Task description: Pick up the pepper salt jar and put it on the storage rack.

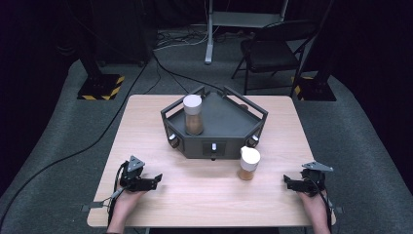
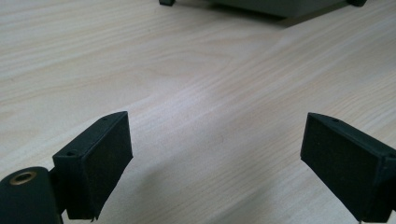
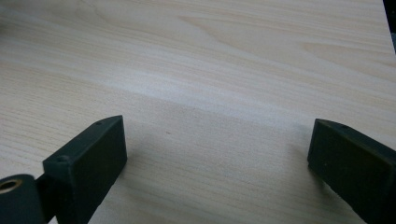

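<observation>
Up in the high view, a light wooden table (image 1: 204, 195) holds a dark grey tray (image 1: 229, 122) with low rails around it. One jar with a white lid (image 1: 193, 114) stands inside the tray, on its left side. It stands straight up, so its long way runs up and down and its lid points at the ceiling. A second jar (image 1: 249, 163) (same white lid, same brown stuff at the bottom) stands on the bare table, just in front of the tray's right front corner. It is upright too, lid on top. The left gripper (image 1: 157, 179) rests low near the front left of the table, held by a hand, and it points to the right. The right gripper (image 1: 286, 181) sits near the front right edge and points to the left, at the second jar, but well apart from it. Next, in the left gripper view, the two black jaws stand wide apart with nothing but bare wood between them, and the tray's bottom edge (image 2: 275, 7) peeks in at the top. Last, in the right gripper view, the jaws are spread wide too, with bare table (image 3: 210, 93) between them and nothing held.
</observation>
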The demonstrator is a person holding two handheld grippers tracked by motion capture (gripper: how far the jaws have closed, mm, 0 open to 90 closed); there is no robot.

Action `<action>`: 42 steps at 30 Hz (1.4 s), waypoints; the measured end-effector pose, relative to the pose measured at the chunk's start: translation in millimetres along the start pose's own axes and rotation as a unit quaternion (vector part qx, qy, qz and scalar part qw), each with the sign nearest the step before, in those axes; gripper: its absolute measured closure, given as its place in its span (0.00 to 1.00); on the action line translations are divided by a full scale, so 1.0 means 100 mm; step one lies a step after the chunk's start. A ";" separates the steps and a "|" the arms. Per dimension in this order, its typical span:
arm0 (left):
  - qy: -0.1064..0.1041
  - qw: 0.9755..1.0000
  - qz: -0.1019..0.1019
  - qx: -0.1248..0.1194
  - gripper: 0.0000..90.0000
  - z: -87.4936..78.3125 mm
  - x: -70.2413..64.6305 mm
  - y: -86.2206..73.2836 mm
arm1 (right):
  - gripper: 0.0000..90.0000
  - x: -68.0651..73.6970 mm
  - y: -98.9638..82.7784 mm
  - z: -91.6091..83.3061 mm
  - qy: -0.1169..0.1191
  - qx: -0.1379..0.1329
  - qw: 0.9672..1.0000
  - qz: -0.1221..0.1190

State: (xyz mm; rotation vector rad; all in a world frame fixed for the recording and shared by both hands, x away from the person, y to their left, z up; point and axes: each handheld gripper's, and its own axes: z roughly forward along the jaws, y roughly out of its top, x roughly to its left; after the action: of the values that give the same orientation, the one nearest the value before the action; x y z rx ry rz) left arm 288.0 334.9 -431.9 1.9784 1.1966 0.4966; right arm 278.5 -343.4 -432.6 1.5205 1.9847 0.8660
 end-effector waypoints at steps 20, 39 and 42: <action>0.005 1.000 0.006 0.022 0.07 0.13 -0.04 0.01 | 0.04 0.00 0.00 0.00 0.000 0.000 1.000 0.000; 0.017 0.999 0.015 0.028 0.06 0.15 -0.09 0.03 | 0.04 0.00 0.00 0.00 0.000 0.000 1.000 0.000; 0.016 0.999 0.016 0.028 0.06 0.14 -0.09 0.03 | 0.04 0.00 0.00 0.00 0.000 0.000 1.000 0.000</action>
State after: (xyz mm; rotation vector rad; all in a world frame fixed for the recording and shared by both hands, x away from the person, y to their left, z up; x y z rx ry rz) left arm 294.9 320.3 -438.3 2.0471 1.2138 0.5177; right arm 278.4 -343.2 -432.6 1.5205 1.9842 0.8654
